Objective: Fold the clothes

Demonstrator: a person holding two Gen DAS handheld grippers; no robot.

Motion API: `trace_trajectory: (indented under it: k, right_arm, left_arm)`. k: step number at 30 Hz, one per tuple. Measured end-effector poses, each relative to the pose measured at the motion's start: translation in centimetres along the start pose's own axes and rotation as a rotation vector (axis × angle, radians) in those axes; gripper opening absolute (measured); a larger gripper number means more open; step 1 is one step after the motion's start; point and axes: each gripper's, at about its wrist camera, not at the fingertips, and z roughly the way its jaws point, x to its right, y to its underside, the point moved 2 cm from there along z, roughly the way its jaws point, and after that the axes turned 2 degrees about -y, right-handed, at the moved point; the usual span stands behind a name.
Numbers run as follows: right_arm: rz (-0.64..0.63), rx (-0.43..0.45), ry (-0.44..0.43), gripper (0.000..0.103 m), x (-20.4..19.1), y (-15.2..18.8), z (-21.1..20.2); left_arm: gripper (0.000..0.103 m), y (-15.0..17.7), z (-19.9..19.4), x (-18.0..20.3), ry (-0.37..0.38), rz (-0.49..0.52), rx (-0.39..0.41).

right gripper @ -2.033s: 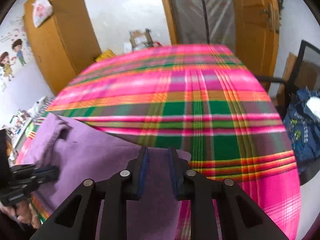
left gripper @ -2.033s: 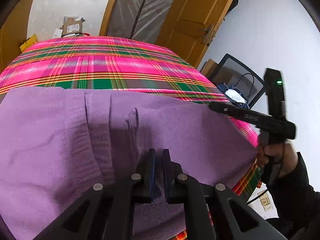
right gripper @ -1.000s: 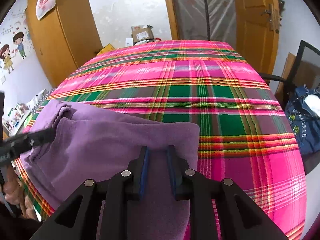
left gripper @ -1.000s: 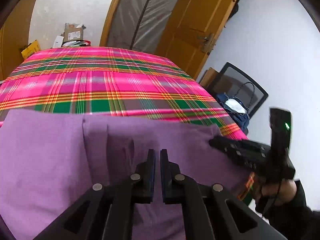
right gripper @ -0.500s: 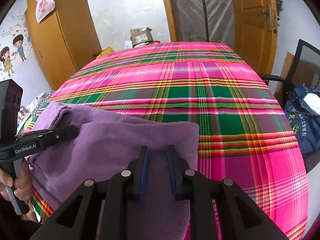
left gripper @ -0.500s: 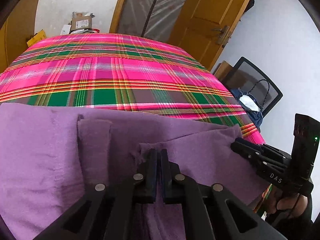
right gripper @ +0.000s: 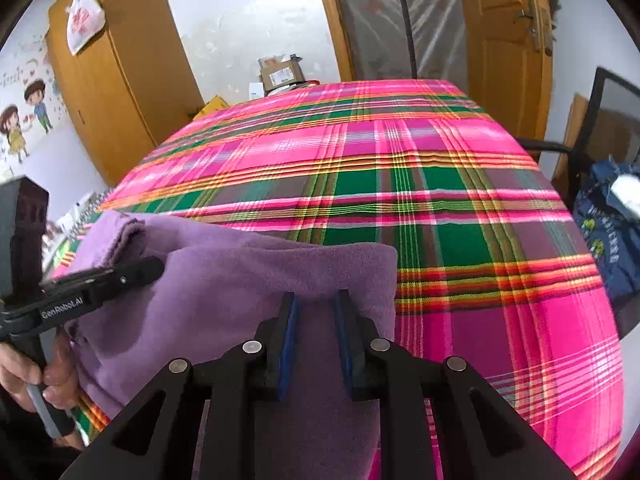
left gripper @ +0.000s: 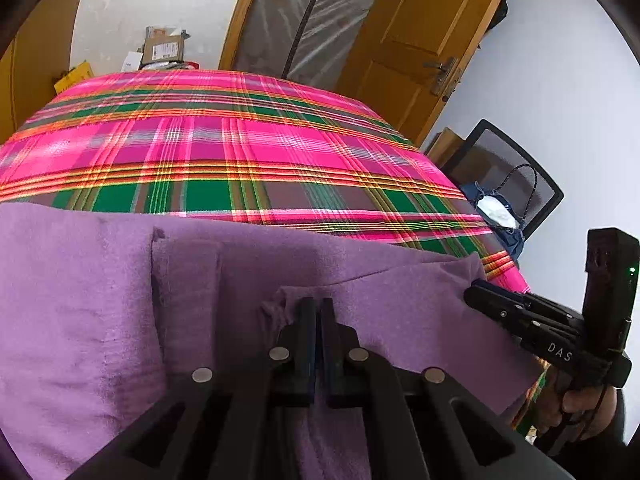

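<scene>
A purple garment [left gripper: 120, 300] lies folded over itself on the near part of a pink and green plaid cloth [left gripper: 240, 152]. My left gripper [left gripper: 316, 304] pinches a bunched edge of it, and its jaws are closing tight on that fabric. In the right wrist view the left gripper [right gripper: 156, 266] rests on the garment [right gripper: 240, 280] at the left, held by a hand. My right gripper [right gripper: 316, 300] grips a thick fold of the garment near its right corner, its blue pads a little apart. The left wrist view shows the right gripper [left gripper: 472, 294] at that corner.
The plaid cloth [right gripper: 440, 200] stretches far ahead of the garment. A black chair with a blue bag [left gripper: 500, 216] stands to the right, and the bag [right gripper: 612, 240] is in the other view too. Behind are a wooden door [left gripper: 420, 40], a wardrobe [right gripper: 120, 80] and a cardboard box [left gripper: 162, 48].
Both grippers brought the garment's edge forward and down, so a purple layer now lies doubled on the plaid cloth. The right gripper sank lower and nearer. Little moved in the last half second.
</scene>
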Motion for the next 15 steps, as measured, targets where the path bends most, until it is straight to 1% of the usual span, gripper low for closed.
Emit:
trace_trajectory:
  k: [2, 5, 7, 10, 12, 15]
  right_arm:
    - [0.050, 0.011, -0.013, 0.019, 0.3, 0.0, -0.5]
    - [0.034, 0.039, 0.000, 0.020, -0.2, 0.5, -1.9]
    - [-0.012, 0.045, 0.006, 0.020, -0.9, 1.1, -2.9]
    - [-0.080, 0.053, 0.015, 0.020, -1.9, 2.0, -4.2]
    - [-0.106, 0.044, 0.021, 0.020, -2.3, 2.6, -4.4]
    - [-0.132, 0.025, 0.027, 0.020, -2.4, 3.4, -4.3]
  left_arm:
    - [0.003, 0.1, -0.5, -0.2, 0.003, -0.023, -0.014]
    - [0.003, 0.7, -1.9, 0.1, -0.008, -0.021, 0.005]
    - [0.003, 1.3, -3.0, 0.5, -0.007, 0.005, 0.030]
    - [0.003, 2.0, -4.0, 0.6, 0.006, 0.020, 0.046]
    - [0.003, 2.6, -4.5, 0.6, 0.014, 0.032, 0.054]
    - [0.003, 3.1, -4.4, 0.3, 0.017, 0.038, 0.038]
